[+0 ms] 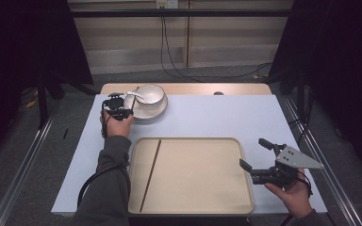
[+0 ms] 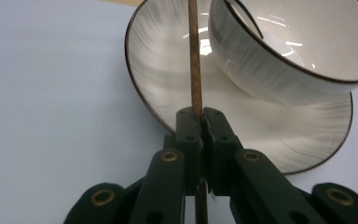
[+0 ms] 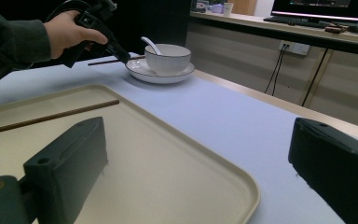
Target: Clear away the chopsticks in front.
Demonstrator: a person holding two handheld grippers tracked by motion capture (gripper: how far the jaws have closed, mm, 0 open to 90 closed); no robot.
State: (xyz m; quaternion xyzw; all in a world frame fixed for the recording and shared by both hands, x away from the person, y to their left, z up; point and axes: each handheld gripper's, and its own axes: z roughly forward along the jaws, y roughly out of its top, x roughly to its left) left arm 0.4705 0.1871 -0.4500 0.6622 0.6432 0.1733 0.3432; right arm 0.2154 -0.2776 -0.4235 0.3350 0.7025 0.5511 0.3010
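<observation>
My left gripper (image 1: 126,112) (image 2: 201,114) is shut on a thin brown chopstick (image 2: 195,56) (image 3: 116,59) at the left rim of a white plate (image 1: 147,113) (image 2: 279,135). A white bowl (image 1: 151,94) (image 3: 168,57) stands on that plate with a white spoon (image 1: 134,93) (image 3: 150,44) in it. A second chopstick (image 1: 151,174) (image 3: 51,116) lies in the left part of the beige tray (image 1: 245,169). My right gripper (image 1: 252,152) (image 3: 198,140) hangs open over the tray's right edge, with nothing between its jaws.
The tray sits at the front middle of a pale blue table (image 1: 217,117). A wooden strip (image 1: 235,88) runs along the far edge. Cables (image 1: 169,61) hang from the wall behind. Dark curtains flank both sides.
</observation>
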